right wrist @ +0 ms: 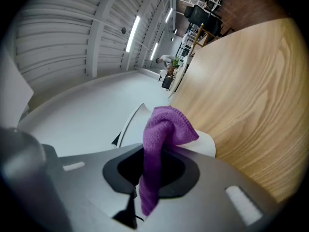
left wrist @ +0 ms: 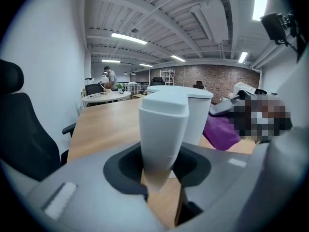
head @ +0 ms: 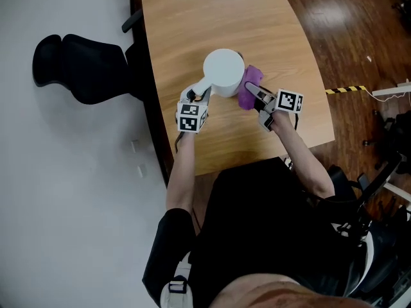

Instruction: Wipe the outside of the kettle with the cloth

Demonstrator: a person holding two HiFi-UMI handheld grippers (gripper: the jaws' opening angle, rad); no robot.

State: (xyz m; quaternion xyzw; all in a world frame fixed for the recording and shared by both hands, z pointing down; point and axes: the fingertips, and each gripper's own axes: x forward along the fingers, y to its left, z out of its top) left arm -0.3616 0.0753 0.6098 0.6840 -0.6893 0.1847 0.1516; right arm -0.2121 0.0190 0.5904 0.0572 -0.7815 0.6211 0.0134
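A white kettle (head: 223, 69) stands upright on the wooden table (head: 192, 18). Its handle (head: 203, 88) points toward me. My left gripper (head: 198, 97) is closed around that handle; in the left gripper view the handle (left wrist: 163, 129) fills the gap between the jaws, with the kettle body (left wrist: 198, 115) right behind it. My right gripper (head: 253, 95) is shut on a purple cloth (head: 247, 98), which lies against the kettle's right side. In the right gripper view the cloth (right wrist: 161, 139) hangs out between the jaws, and the kettle (right wrist: 205, 144) shows just behind it.
A black office chair (head: 77, 66) stands on the pale floor left of the table. The table's near edge (head: 257, 162) runs just in front of my body. Yellow-black tape (head: 347, 90) marks the wooden floor at the right. A person (left wrist: 111, 76) stands at a far table.
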